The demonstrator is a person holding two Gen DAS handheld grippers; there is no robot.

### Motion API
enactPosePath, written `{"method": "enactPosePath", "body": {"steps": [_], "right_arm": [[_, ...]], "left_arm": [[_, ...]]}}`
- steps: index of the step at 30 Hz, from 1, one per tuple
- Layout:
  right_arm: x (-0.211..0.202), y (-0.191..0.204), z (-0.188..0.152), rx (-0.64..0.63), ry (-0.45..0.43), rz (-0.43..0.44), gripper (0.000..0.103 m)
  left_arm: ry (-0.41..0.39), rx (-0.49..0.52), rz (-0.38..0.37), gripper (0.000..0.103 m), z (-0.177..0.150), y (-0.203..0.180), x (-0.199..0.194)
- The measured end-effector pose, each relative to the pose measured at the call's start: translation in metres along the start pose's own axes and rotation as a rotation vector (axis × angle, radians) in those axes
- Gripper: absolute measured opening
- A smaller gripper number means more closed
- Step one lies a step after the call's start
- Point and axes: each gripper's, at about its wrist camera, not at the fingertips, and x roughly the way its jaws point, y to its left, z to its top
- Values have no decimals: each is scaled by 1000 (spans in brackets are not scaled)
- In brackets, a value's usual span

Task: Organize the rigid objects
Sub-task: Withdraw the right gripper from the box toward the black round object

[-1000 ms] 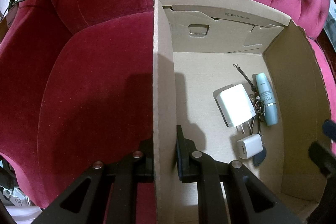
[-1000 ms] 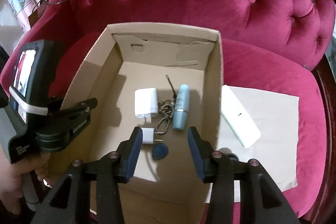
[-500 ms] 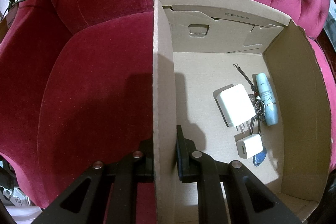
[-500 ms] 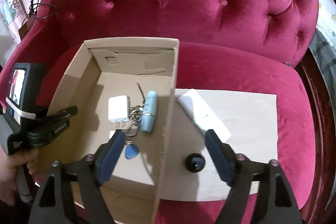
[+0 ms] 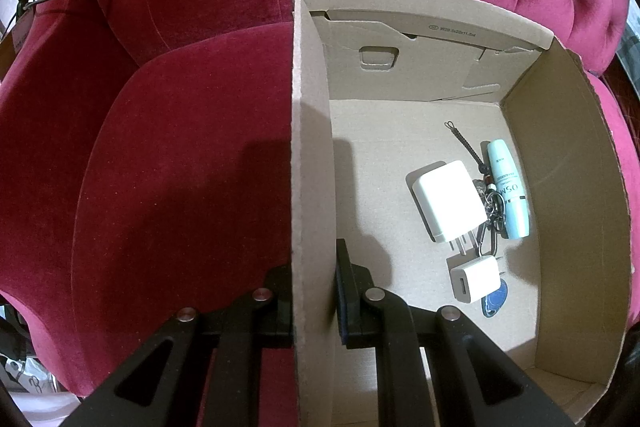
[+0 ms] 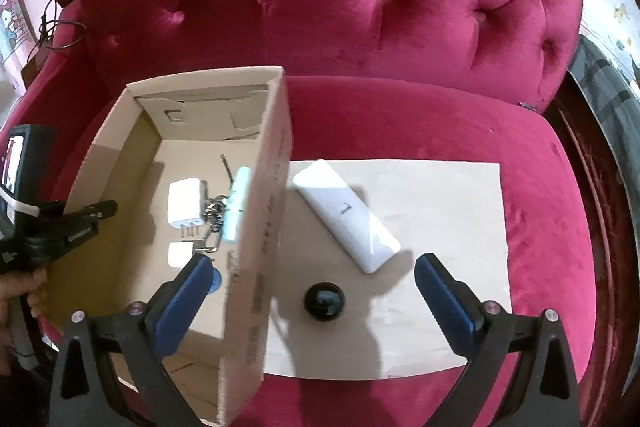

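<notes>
Left tongs (image 5: 314,291) pinch box wall (image 5: 310,187); two white chargers (image 5: 448,203) inside.

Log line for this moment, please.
left hand-held gripper: shut on box wall | right hand-held gripper: open over ball | remote: outside

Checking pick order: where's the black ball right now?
Right wrist view: black ball sits outside the cardboard box, on the paper sheet, just below the white remote.
</notes>
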Motion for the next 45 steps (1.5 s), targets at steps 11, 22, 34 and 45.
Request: {"method": "enactPosePath", "body": {"steps": [11, 22, 34, 45], "right_arm": [[16, -29, -19, 21, 37, 3, 103], [40, -38, -36, 7, 78, 24, 92], [64, -32, -41, -28, 129, 70, 70], [92, -25, -45, -48, 172, 87, 57]], "left_arm": [[0, 1, 2, 14, 1, 1, 0], [-1, 6, 7, 14, 1, -1, 1], [-2, 9, 10, 14, 1, -2, 0], [-3, 11, 11, 14, 0, -3, 0]]}}
